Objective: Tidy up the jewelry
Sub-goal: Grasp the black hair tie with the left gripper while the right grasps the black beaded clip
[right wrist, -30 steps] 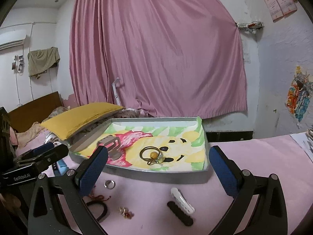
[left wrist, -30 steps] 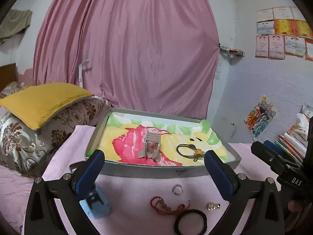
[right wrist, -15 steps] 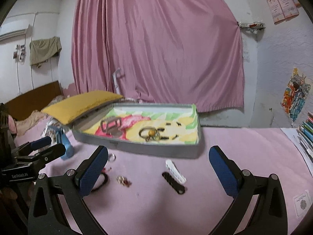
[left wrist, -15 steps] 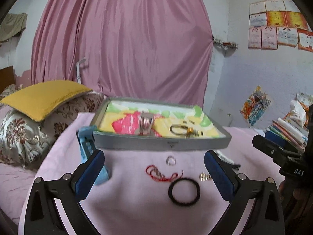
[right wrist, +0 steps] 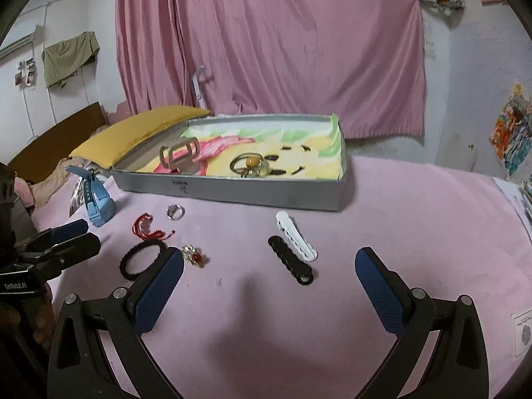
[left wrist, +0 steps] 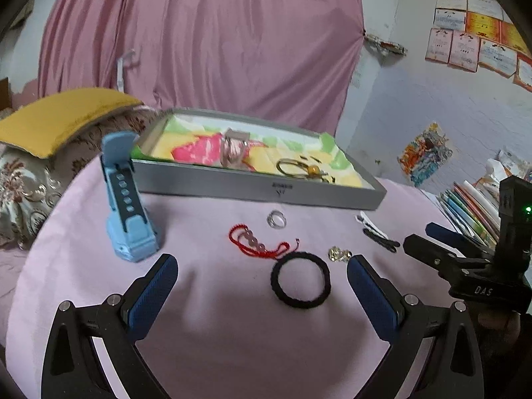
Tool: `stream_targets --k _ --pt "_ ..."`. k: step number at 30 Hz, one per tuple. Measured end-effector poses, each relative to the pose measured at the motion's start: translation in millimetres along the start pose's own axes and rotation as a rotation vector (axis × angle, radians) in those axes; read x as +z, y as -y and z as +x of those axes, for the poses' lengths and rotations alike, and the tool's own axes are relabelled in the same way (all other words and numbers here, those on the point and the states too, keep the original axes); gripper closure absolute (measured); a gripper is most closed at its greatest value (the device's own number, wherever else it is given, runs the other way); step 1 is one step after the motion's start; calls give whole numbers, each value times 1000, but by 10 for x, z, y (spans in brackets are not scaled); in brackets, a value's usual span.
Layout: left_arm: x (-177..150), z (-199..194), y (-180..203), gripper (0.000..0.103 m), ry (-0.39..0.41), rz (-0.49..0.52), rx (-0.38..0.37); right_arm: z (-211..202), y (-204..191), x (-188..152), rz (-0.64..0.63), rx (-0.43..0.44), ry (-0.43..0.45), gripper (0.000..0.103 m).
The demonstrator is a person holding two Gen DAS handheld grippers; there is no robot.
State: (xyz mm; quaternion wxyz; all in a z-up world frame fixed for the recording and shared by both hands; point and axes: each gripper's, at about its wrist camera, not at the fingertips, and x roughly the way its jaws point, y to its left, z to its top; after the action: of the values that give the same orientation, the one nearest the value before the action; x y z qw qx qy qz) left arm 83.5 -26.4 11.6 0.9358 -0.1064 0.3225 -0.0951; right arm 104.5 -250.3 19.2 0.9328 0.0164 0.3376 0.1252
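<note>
Pink cloth (left wrist: pixel 232 332): hair tie (left wrist: pixel 301 279) between left claw (left wrist: pixel 261 279) tips.

pink bedspread (right wrist: pixel 399 219) — tray (right wrist: pixel 232 190), loose jewelry (left wrist: pixel 301 279).

Blurring out inside the tray (left wrist: pixel 212 183), so no telling what the pinkish clip thing (left wrist: pixel 232 148) really is. Hiding part of the black hair tie (right wrist: pixel 139 259) behind the right gripper's finger (right wrist: pixel 159 286).

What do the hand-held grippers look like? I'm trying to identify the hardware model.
Both match: the left hand-held gripper and right hand-held gripper have matte black angular frames with silver screws and textured blue finger pads. White lettering marks each body; a green light glows on the right one's housing.
</note>
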Motion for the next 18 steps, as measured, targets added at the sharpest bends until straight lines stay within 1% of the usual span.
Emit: stream_targets --k 2,4,5,6,7,8,9,10,12,13,15,16,18 --pt "4 62 5 2 -38 0 -4 31 9 7 -5 -2 -23 2" --pt "2 121 21 9 -72 0 -14 71 18 15 -12 -3 -49 3" --pt "2 160 31 16 -96 0 -18 84 9 22 -14 -2 -59 8" --pt "3 208 41 22 -125 0 -22 111 9 21 -22 3 -76 15" --pt "4 251 48 26 -153 1 -23 132 9 22 -28 4 -90 19" --pt "3 291 59 36 -179 4 -28 153 10 20 -31 2 -99 22" --pt "7 302 80 41 -178 19 -20 181 4 14 -39 -2 -115 24" --pt "13 316 104 43 -183 35 -16 193 7 10 -42 -3 -122 24" --pt "21 347 138 50 -205 50 -23 217 3 6 -46 -2 -137 30" --pt "25 355 155 51 -208 60 -18 225 8 8 -45 -2 -142 31" --pt "34 379 201 59 -220 88 -8 245 21 14 -43 -5 -152 39" --pt "39 379 217 60 -225 100 -3 259 29 17 -41 -4 -158 42" --pt "55 395 253 63 -235 124 13 296 49 27 -30 6 -177 52"
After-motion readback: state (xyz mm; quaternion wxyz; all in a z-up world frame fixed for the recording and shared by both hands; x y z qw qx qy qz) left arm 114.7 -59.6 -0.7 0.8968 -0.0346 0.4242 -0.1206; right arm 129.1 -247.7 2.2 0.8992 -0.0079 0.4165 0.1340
